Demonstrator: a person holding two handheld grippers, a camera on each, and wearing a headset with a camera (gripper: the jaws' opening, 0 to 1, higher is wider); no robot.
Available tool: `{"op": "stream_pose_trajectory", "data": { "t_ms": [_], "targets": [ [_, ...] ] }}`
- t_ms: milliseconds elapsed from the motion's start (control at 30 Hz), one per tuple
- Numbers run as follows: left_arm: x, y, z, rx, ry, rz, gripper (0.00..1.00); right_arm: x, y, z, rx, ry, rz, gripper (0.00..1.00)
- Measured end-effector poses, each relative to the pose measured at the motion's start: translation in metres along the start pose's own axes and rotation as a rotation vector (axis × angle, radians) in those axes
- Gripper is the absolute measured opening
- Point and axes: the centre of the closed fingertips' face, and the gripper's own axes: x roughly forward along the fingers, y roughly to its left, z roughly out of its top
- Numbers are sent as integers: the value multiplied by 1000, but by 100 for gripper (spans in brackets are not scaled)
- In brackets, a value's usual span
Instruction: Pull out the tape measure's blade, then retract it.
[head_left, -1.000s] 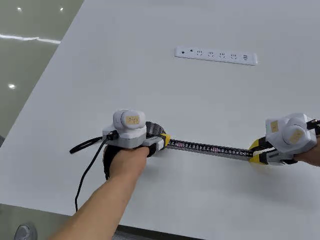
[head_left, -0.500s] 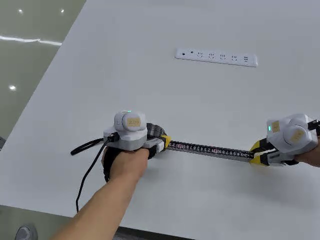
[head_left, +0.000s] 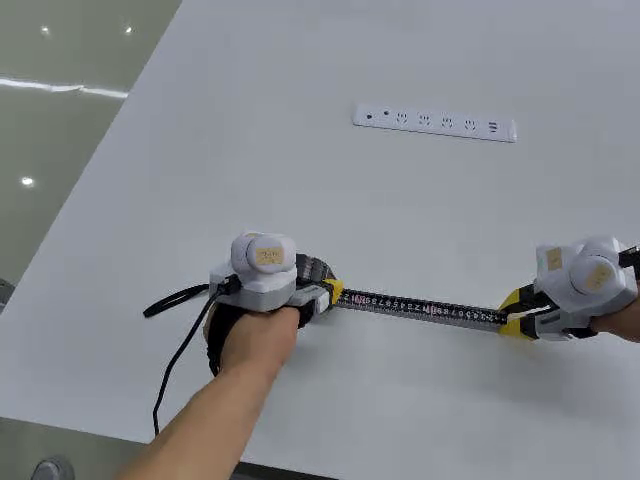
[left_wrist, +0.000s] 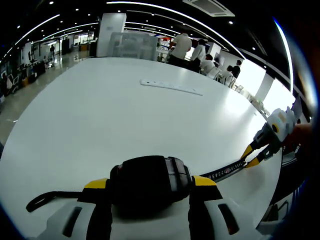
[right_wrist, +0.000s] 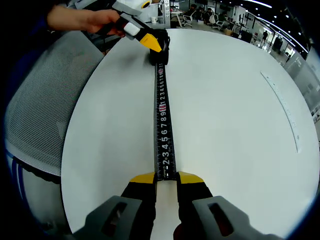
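Right gripper (right_wrist: 166, 181) jaws clamped on tip of dark numbered steel blade (right_wrist: 162, 120). Left gripper (head_left: 324, 291) jaws clamped round black round tape-measure case (left_wrist: 149, 176), on white counter (head_left: 400, 210). Blade stretched flat between them. Pull-out looks about done. Next: ease tip back toward case, controlled, no snap.

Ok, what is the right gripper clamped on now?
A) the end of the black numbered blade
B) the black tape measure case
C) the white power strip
A: the right gripper pinches the end of the black numbered blade; the left gripper holds the black case.
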Motion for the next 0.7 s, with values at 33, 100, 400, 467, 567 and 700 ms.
{"op": "stream_pose_trajectory", "data": {
  "t_ms": [33, 100, 400, 467, 567, 700],
  "targets": [
    [0, 0, 0, 0, 1, -1, 58, 1, 0, 1, -3, 0, 0, 12],
    [0, 0, 0, 0, 1, -1, 58, 1, 0, 3, -8, 0, -1, 12],
    [0, 0, 0, 1, 0, -7, 58, 6, 0, 13, -10, -15, 5, 12],
    [0, 0, 0, 0, 0, -8, 58, 7, 0, 16, -12, -18, 6, 12],
    [-1, 0, 0, 1, 1, -10, 58, 9, -1, 18, -13, -22, 8, 12],
    [-1, -1, 0, 1, 1, -10, 58, 11, -1, 23, -8, -28, 9, 12]
  ]
}}
